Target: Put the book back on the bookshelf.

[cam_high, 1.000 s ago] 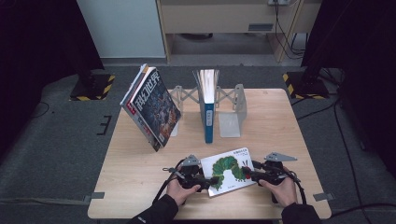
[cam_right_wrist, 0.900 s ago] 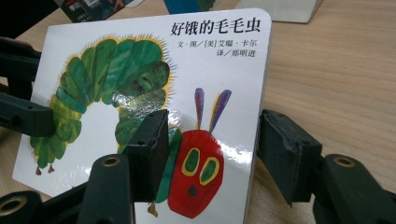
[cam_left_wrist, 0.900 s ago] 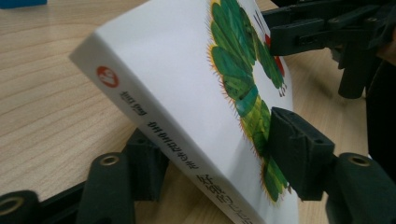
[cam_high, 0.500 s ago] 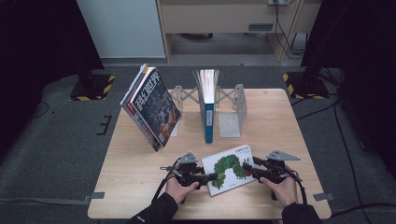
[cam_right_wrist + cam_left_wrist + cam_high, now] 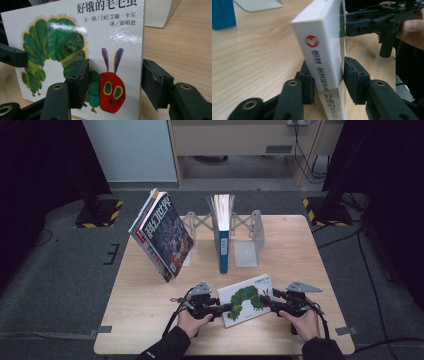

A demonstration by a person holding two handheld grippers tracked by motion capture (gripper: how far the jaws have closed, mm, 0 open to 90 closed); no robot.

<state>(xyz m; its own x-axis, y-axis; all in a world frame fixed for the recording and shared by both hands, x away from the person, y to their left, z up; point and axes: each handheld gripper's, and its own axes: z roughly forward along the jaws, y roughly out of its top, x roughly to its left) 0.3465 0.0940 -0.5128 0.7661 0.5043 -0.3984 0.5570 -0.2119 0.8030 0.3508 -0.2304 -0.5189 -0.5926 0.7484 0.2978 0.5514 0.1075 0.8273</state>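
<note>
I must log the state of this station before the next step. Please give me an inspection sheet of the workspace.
Surface: wooden table, bare at the front left.
Job's things: caterpillar picture book, gripped at both ends.
Clutter: magazines leaning on a metal book rack; blue book upright in the rack.
Grippers: left gripper jaws closed on the book's spine end; right gripper jaws straddle the opposite edge, grip unclear.
Cables: one trailing from each gripper; more on the floor at right.
Surroundings: grey floor, striped stand bases, dark curtains.
</note>
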